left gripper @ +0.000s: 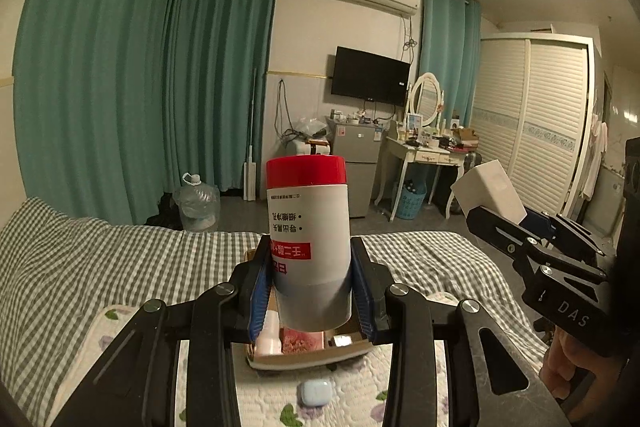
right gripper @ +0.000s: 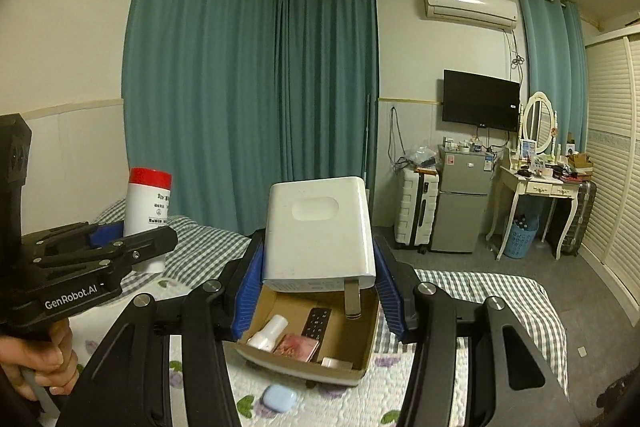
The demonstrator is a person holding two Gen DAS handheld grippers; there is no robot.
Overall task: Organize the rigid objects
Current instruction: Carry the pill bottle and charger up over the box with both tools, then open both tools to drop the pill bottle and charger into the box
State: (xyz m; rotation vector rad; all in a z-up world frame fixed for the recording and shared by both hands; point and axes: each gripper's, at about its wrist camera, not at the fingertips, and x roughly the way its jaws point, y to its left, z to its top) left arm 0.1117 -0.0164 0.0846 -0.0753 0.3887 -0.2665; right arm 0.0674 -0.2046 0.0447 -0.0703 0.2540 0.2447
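My left gripper is shut on a white bottle with a red cap, held upright above the bed. It also shows in the right wrist view. My right gripper is shut on a white box-shaped charger with metal prongs pointing down, held over an open cardboard box. The charger also shows in the left wrist view. The box holds a small white bottle, a pink packet, a black remote and a small white item. A pale blue earbud case lies in front of the box.
The box sits on a floral quilt over a checked bedspread. Beyond the bed are green curtains, a water jug, a white suitcase, a small fridge, a dressing table and a slatted wardrobe.
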